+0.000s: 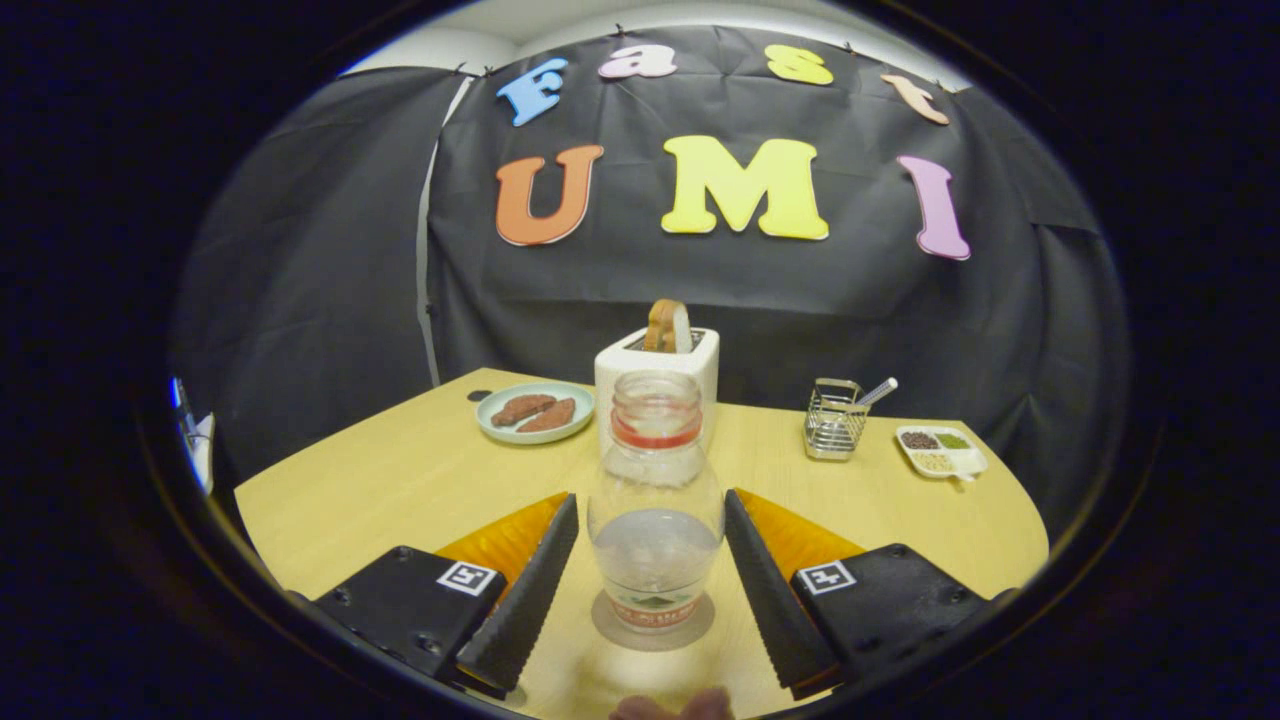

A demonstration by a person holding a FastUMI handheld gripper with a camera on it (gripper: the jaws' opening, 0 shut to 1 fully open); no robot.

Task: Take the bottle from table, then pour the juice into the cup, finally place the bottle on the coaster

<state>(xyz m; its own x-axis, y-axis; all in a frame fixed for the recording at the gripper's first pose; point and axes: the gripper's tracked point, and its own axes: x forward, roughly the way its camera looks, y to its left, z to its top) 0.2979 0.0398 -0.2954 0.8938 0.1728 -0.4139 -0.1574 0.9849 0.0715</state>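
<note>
— Black cloth hangs behind a pale wooden table. What sits on it?

— At the back, a toaster with a slice standing in its slot, a plate with two brown pieces, a wire basket and a small tray of seeds or spices. Closer in, the bottle.

— Where is the bottle, relative to the gripper?

— Right between the fingers, upright, its long axis vertical, mouth open at the top. It stands on a round coaster. A little clear liquid shows in its lower part.

— Are the fingers on it?

— No. They are spread wide, one on either side, with a visible gap between each inner face and the glass. Neither presses on it.

— So what stage is this?

— I can't say for sure. No cup is visible. Since the bottle stands on the coaster with the fingers apart, it reads like the placing end of the task, though it could equally be a grasp about to start.

— What matters for the next move?

— The bottle is centred in the gap. Closing would pinch its wide belly; backing straight out would leave it standing.
</note>
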